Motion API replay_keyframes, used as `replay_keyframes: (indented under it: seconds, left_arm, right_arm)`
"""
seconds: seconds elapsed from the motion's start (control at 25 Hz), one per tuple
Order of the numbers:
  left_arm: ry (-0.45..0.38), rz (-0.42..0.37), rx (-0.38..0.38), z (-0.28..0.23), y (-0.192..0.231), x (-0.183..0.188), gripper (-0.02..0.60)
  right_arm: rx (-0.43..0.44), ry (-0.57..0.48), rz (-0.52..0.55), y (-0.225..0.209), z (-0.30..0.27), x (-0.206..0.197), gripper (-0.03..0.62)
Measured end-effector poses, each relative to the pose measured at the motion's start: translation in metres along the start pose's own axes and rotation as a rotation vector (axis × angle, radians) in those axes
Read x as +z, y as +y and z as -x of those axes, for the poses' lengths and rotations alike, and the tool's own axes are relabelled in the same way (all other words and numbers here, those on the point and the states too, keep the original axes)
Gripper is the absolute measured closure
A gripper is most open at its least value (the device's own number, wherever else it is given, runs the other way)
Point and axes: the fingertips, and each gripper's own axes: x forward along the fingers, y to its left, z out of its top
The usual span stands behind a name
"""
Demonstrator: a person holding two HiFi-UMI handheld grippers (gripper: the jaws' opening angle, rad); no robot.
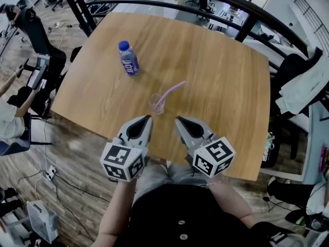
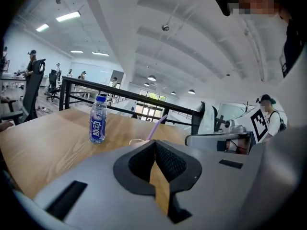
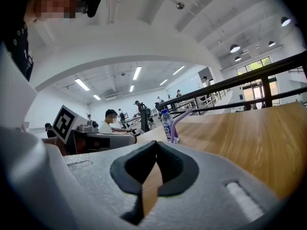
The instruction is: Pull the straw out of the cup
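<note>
The purple straw stands in a clear plastic cup near the middle of the wooden table, its lower end inside the cup and its upper part leaning over the rim toward the far right. A water bottle with a blue cap and purple label stands upright farther back and to the left, well apart from the cup. The left gripper and the right gripper sit side by side over the table's near edge, tips aimed at the cup from either side, near it but touching neither cup nor straw. In the left gripper view the left gripper has its dark ribbed pads pressed together at the tip with nothing between them; beyond the tip the straw rises from the cup's rim, and the bottle stands to the left. In the right gripper view the right gripper is likewise closed and empty, pads meeting at the tip, with the straw and the bottle lined up just past it. A black railing curves round the table's far side.
</note>
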Motion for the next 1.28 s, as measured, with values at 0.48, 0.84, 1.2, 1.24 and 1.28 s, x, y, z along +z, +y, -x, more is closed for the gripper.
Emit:
replay_keyframes:
  seconds: [0.48,0.84,1.2,1.24,1.28]
  left_arm:
    - [0.067,-0.146,0.027,-0.056,0.014,0.014,0.537]
    - [0.172,-0.233,-0.009,-0.085,0.007,0.005,0.433]
    - [0.207,-0.288,-0.015,-0.101,0.002,0.009,0.433]
    - [0.216,-0.299,-0.016,-0.102,0.002,0.008,0.433]
    - [0.226,-0.314,-0.015,-0.104,0.002,0.007,0.433]
  right_arm:
    - [0.038,-0.001,-0.022,-0.04,-0.025,0.006,0.595]
    - [0.052,0.024,-0.027,-0.055,-0.031,0.004,0.595]
    - [0.075,0.053,-0.028,-0.058,-0.03,-0.004,0.595]
    - [0.074,0.055,-0.029,-0.059,-0.031,-0.005,0.595]
    - [0.073,0.057,-0.03,-0.059,-0.03,-0.005,0.595]
